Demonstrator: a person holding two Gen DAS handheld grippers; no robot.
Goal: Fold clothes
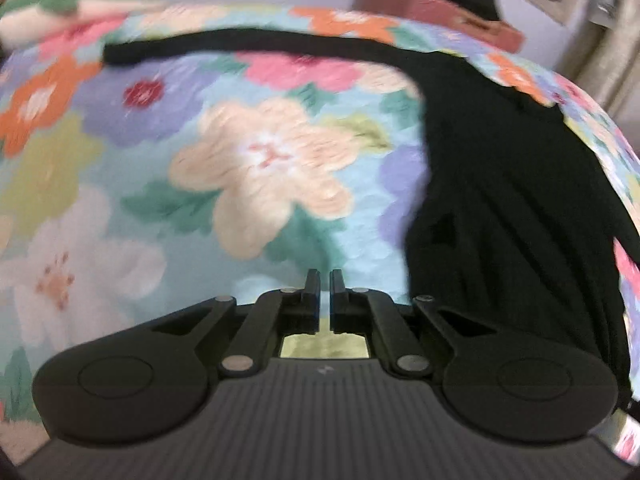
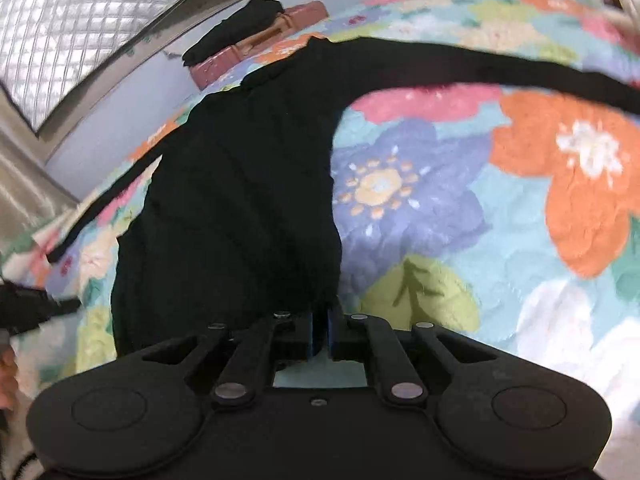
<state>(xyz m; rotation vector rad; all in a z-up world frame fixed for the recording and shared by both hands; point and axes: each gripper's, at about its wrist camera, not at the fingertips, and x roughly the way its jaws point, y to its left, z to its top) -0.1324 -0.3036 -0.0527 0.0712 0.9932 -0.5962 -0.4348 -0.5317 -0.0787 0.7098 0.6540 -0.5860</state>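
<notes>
A black top (image 2: 240,208) lay on the flowered bedspread (image 1: 248,168). Left claw (image 1: 324,280) stood slightly parted, empty; right claw (image 2: 320,316) pinched the top's hem.

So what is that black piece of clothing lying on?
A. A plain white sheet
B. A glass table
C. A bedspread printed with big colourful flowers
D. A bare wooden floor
C: in both wrist views the black garment is spread over a floral bedspread with large orange, pink, purple and cream flowers around it.
</notes>
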